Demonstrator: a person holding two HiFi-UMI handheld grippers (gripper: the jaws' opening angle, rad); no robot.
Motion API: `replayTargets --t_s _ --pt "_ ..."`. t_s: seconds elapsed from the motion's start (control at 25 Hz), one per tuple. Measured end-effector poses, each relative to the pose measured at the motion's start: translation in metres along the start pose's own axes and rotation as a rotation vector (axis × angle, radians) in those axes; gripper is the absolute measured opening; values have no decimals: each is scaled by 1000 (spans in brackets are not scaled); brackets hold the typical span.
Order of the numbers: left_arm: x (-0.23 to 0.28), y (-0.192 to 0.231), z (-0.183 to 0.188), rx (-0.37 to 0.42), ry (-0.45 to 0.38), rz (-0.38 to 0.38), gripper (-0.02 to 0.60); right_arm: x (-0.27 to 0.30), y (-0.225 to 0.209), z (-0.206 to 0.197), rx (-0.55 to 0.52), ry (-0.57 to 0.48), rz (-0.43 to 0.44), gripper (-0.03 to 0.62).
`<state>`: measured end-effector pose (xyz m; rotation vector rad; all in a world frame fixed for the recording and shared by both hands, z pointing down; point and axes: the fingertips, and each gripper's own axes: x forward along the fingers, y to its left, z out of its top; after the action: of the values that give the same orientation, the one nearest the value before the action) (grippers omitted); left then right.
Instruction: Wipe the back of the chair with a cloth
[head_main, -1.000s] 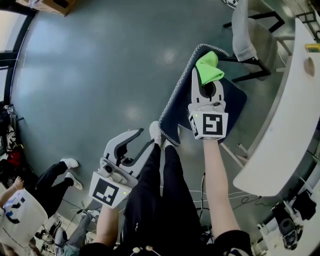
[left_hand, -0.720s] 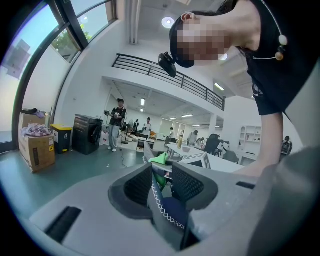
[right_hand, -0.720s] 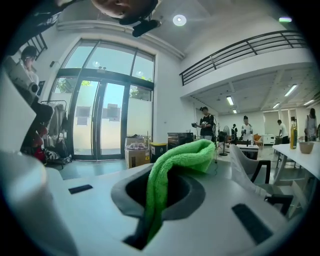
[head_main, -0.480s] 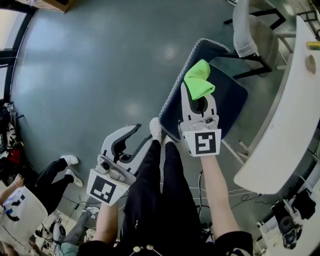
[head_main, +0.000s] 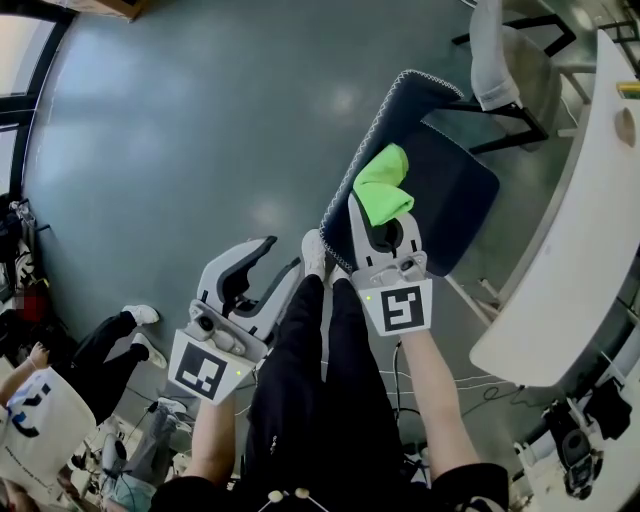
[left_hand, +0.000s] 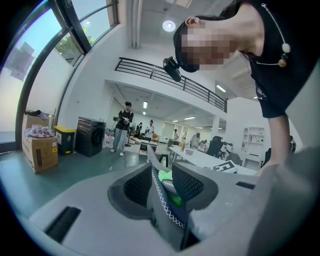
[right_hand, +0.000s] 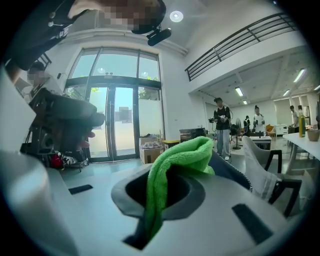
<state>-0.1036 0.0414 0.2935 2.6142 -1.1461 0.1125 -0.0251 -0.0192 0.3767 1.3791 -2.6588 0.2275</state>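
Cloth (head_main: 382, 183) held against chair (head_main: 458, 190)

My right hand-held gripper (head_main: 384, 222) pinches the green cloth, whose bunched end sticks out past the jaws and lies on the dark-blue chair, just inside its white-stitched edge. My left hand-held gripper (head_main: 285, 253) sits lower and to the left, jaws spread; its own view shows the chair's stitched edge in the gap between them, though I cannot tell if they touch it. A white desk (head_main: 572, 250) stands to the right of the chair
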Motion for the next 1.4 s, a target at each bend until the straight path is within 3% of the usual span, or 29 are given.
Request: replayTargets --t_s 0.64,1.04,1.4 --pt "3 -2 0 4 2 5 118 -46 61 -48 68 130 149 20" --pt "5 -16 -1 2 -2 -17 118 -71 71 -81 102 212 183 18" --pt "8 -17 -3 0 4 -15 117 -108 71 -124 109 370 237 18"
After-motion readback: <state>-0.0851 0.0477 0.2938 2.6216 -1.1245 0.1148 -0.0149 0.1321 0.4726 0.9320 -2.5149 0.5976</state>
